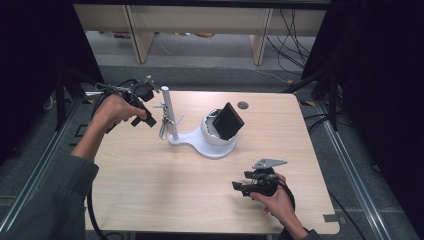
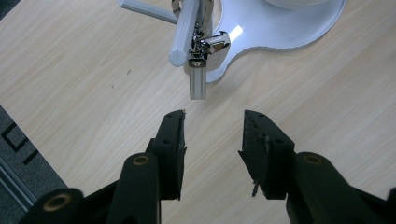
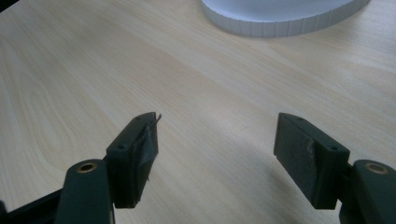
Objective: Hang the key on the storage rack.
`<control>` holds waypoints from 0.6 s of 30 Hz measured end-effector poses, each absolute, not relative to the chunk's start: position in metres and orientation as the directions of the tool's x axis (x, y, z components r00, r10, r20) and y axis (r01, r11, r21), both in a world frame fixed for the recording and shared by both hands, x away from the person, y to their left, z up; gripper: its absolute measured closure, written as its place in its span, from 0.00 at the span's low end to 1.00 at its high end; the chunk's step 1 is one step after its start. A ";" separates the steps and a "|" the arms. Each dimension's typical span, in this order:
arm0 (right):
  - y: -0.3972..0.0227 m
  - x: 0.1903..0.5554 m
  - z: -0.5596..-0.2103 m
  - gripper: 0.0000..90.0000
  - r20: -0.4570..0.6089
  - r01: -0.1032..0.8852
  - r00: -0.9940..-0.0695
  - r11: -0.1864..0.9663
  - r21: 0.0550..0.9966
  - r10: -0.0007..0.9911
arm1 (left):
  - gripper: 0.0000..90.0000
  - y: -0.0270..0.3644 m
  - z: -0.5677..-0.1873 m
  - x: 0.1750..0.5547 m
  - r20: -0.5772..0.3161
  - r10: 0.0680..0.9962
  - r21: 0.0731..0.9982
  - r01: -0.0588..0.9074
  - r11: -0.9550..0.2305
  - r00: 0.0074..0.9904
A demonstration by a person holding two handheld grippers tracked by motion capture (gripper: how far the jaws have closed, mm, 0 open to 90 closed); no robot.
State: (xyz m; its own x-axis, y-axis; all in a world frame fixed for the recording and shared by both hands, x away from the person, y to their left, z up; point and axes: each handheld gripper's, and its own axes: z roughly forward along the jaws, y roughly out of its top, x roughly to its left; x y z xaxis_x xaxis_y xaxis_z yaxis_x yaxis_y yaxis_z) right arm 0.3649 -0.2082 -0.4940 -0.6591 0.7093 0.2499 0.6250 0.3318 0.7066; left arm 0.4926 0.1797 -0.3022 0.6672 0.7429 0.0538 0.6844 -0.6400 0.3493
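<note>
Left gripper [image 2: 212,128]: jaws parted, nothing between them, just short of the keyring [image 2: 201,46] hanging from a peg on the white stand [image 1: 172,117], left of centre on the surface [image 1: 150,185]. Keyring looks light, rigid, slick metal, free to swing; best hold is likely the flat lower tab. Right gripper [image 3: 215,140]: wide, empty, idle near the front edge.
</note>
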 end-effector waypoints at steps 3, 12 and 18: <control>-0.208 0.366 -0.494 0.35 0.246 0.618 -0.664 0.332 0.713 0.706 | 0.65 0.183 -0.301 0.490 0.053 0.748 0.357 0.687 -0.633 0.661; -0.206 0.367 -0.494 0.35 0.253 0.620 -0.670 0.338 0.708 0.698 | 0.63 0.195 -0.302 0.480 0.042 0.747 0.361 0.687 -0.631 0.664; -0.206 0.367 -0.494 0.35 0.243 0.613 -0.671 0.340 0.713 0.701 | 0.61 0.200 -0.304 0.473 0.044 0.742 0.366 0.680 -0.635 0.669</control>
State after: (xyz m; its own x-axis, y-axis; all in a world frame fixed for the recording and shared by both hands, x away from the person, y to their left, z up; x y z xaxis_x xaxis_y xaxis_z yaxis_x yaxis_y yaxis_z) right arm 0.3672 -0.2061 -0.4940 -0.6709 0.7008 0.2425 0.6131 0.3402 0.7130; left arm 0.4731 0.1995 -0.3037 0.6693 0.7417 0.0439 0.6802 -0.6354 0.3656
